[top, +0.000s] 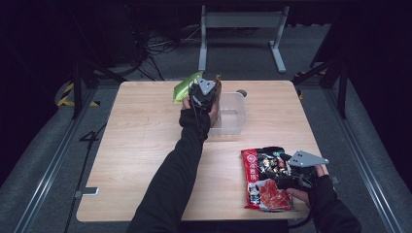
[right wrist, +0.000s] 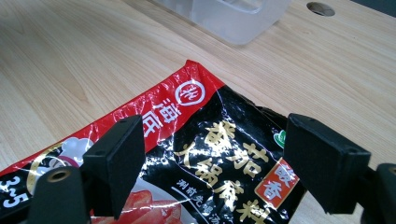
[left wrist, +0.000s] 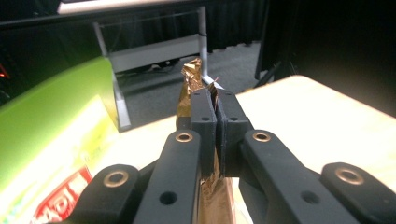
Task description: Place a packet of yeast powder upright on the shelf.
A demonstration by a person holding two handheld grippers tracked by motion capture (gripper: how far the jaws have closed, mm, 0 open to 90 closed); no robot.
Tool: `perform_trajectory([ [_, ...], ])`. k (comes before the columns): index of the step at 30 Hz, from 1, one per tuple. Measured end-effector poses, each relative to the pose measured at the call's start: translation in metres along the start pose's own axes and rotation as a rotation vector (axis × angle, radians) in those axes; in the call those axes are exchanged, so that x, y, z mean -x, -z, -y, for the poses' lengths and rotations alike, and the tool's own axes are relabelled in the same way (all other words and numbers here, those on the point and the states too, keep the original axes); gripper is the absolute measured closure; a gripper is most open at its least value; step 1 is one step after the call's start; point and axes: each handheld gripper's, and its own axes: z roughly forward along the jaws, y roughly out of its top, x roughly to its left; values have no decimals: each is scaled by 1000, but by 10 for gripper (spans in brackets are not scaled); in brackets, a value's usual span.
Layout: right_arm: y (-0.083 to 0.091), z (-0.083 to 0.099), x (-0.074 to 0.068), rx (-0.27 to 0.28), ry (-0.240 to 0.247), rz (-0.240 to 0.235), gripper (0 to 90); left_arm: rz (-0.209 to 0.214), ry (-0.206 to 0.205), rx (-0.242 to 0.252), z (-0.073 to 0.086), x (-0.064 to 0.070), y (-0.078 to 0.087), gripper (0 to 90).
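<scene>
My left gripper (top: 212, 91) is raised at the far middle of the table, beside the clear plastic tub (top: 233, 116). In the left gripper view its jaws (left wrist: 215, 100) are shut on a thin gold-brown packet (left wrist: 191, 74), which sticks up past the fingertips. A green packet (top: 186, 86) stands just left of that hand and looms large at the left (left wrist: 56, 135). Near the front right, my right gripper (top: 281, 173) hovers over a red and black snack bag (top: 262, 182) lying flat. Its fingers are open, one on each side of the bag's printed face (right wrist: 210, 149).
The wooden table (top: 141, 145) has bare room across its left half. The tub's corner (right wrist: 233, 18) and a cable hole (right wrist: 321, 8) lie beyond the red bag. A grey desk frame (top: 240, 22) stands on the floor behind the table.
</scene>
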Motion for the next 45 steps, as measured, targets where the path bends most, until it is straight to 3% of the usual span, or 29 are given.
perform_trajectory([
  [17,-2,0,-1,-11,7,-2,221,87,-68,-31,5,-3,21,812],
  [21,-1,0,-1,-6,7,8,226,128,-80,-46,4,-4,24,804],
  [22,-2,0,-1,-6,6,6,227,127,-96,-49,3,-4,26,797],
  [29,-2,-1,-1,-4,5,15,235,162,-105,-69,2,-6,34,705],
  [35,-3,-1,-2,-7,4,13,235,186,-131,-58,-1,-9,48,615],
  [42,-5,-1,-3,-17,-1,8,239,212,-158,-58,-1,-11,59,595],
  [45,-7,0,-3,-23,-5,-1,238,224,-194,-65,1,-9,64,592],
])
